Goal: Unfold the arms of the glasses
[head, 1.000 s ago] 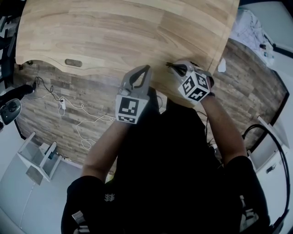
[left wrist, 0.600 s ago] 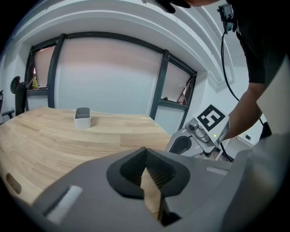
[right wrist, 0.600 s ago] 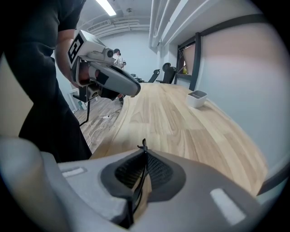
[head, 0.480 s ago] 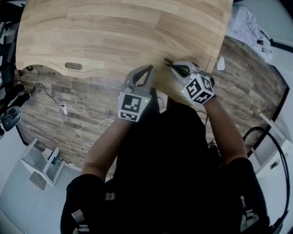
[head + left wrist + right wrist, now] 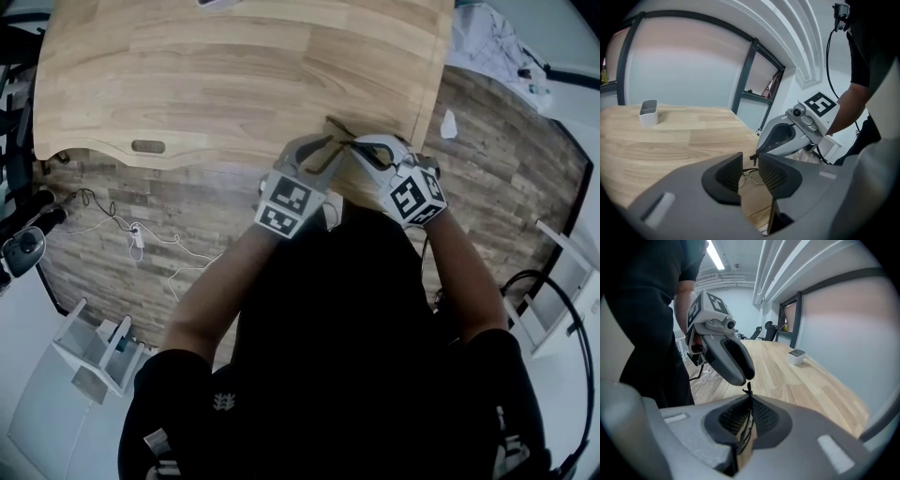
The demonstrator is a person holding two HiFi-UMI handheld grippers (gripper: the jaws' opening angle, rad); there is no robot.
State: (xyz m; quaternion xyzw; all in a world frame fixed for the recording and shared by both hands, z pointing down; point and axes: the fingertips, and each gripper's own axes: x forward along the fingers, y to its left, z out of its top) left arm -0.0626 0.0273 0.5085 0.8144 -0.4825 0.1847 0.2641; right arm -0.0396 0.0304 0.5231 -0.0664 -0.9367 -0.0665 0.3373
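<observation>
Dark wire of the glasses point(image 5: 753, 178) sat pinched in my right gripper point(image 5: 749, 416), jaws almost shut on it, over the wooden surface's point(image 5: 234, 75) near edge at one o'clock. At their nine o'clock my left gripper point(image 5: 750, 164) held its jaws narrowly apart on nothing. I judged unfolding barely begun: next, catch an arm and swing it out gently.

No legible text or numbers, just square markers point(image 5: 292, 205) on the cubes point(image 5: 417, 200)

Wooden table point(image 5: 234, 75) over wood-plank floor point(image 5: 506, 159)
</observation>
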